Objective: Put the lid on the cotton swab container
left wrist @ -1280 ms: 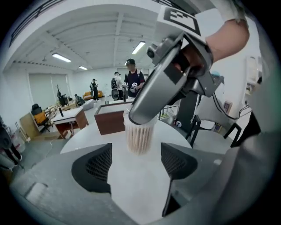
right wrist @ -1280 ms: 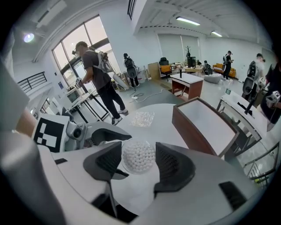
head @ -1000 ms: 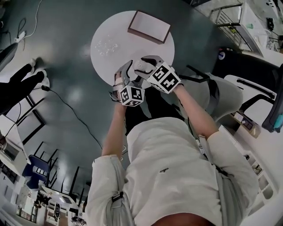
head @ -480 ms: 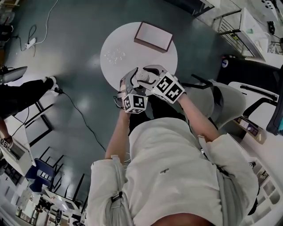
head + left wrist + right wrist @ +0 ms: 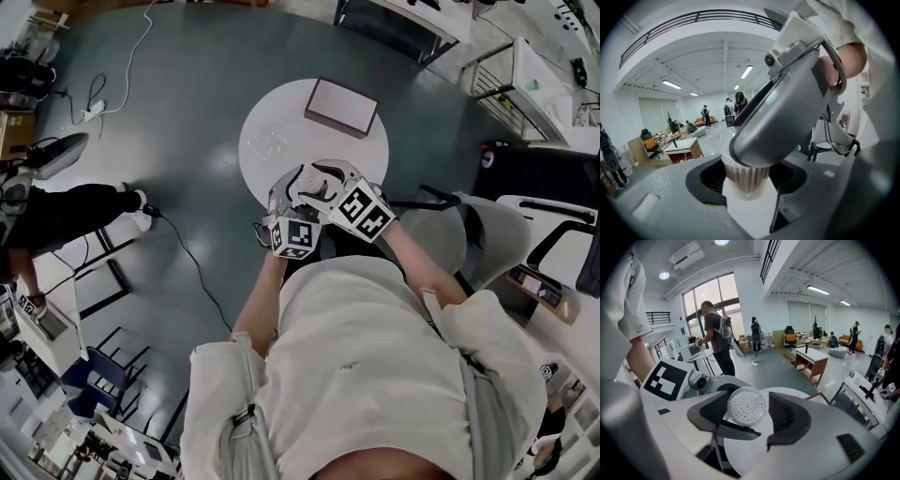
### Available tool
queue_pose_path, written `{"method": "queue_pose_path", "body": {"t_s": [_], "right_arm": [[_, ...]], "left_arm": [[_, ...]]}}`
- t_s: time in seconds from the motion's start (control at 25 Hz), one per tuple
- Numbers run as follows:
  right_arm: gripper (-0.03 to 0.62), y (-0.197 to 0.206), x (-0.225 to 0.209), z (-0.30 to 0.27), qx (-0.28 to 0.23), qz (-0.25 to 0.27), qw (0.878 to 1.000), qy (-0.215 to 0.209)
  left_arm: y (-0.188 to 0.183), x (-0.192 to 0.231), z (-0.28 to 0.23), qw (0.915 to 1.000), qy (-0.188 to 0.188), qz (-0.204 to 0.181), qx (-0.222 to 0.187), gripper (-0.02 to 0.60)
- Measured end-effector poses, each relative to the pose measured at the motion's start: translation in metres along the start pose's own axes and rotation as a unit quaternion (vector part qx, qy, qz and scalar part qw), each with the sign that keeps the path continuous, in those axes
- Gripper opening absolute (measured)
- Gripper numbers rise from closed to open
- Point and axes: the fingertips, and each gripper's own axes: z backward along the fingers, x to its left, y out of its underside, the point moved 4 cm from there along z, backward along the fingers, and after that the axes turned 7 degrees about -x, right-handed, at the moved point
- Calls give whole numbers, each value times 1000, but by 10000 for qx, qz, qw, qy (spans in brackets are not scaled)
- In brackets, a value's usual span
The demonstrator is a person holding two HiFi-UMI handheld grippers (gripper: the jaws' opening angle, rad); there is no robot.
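The cotton swab container point(image 5: 746, 406) is held in the air above the near edge of the round white table point(image 5: 281, 117), on the person's side. The right gripper view looks straight down on its round top, packed with white swab heads. The left gripper view shows its side, ribbed with upright sticks. The left gripper point(image 5: 750, 180) has it by the body. Its jaws have just been closing, and both pads bear on the container's sides at a middling width, probably to keep it upright and steady for capping. The right gripper point(image 5: 749, 412) comes in from above, and its grey body arches over the container in the left gripper view. Its jaws have just been opening and straddle the round top with a sliver of gap on one side, so it clamps nothing. Whether a clear lid already sits over the swab heads I cannot tell. On the table, a small clear glinting patch point(image 5: 267, 143) lies near the middle, too small to identify. A flat box point(image 5: 342, 106) rests at the table's far edge, well apart from both grippers.
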Motion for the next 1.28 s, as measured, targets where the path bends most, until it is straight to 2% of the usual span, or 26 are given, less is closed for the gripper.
{"method": "queue_pose_path", "body": {"t_s": [0.16,0.32,0.36,0.4,0.44,0.48,0.52,0.56,0.68,0.76,0.84,0.92,1.04,1.28], "right_arm": [[316,-16,4,2,-282,-8,9995,142],[314,-34,12,18,-748,-133,9969,208],[284,-35,12,22,-811,-203,9961,273],[247,-35,10,24,-877,-373,9948,348],[252,-33,7,24,-948,-695,9923,379],[288,-30,4,23,-1031,-1176,9872,323],[343,-26,2,22,-1136,-1764,9775,195],[372,-23,1,21,-1268,-2380,9629,40],[404,-13,1,18,-1633,-3843,9077,-410],[416,-7,4,13,-1696,-4436,8771,-725],[427,-3,8,8,-1690,-4790,8552,-1035],[431,-1,13,5,-1711,-4957,8422,-1255],[433,2,16,2,-1743,-5094,8314,-1376],[436,2,24,-1,-1900,-5220,8159,-1607]], "left_arm": [[-1,15,8,9994,-190,285,-108,265],[-3,21,19,9992,-172,312,-167,265],[-4,23,21,9992,-166,310,-193,265],[-6,25,23,9992,-158,302,-222,265],[-9,26,25,9992,-143,285,-254,265],[-11,28,27,9992,-123,258,-292,265],[-15,28,29,9991,-99,221,-334,265],[-18,28,32,9991,-71,178,-378,265],[-28,26,40,9986,58,14,-521,265],[-35,24,46,9979,187,-115,-612,265],[-42,21,51,9968,392,-236,-663,265],[-46,15,54,9950,663,-283,-690,265],[-48,10,58,9920,979,-320,-727,265],[-49,8,65,9887,1191,-546,-730,265]]}}
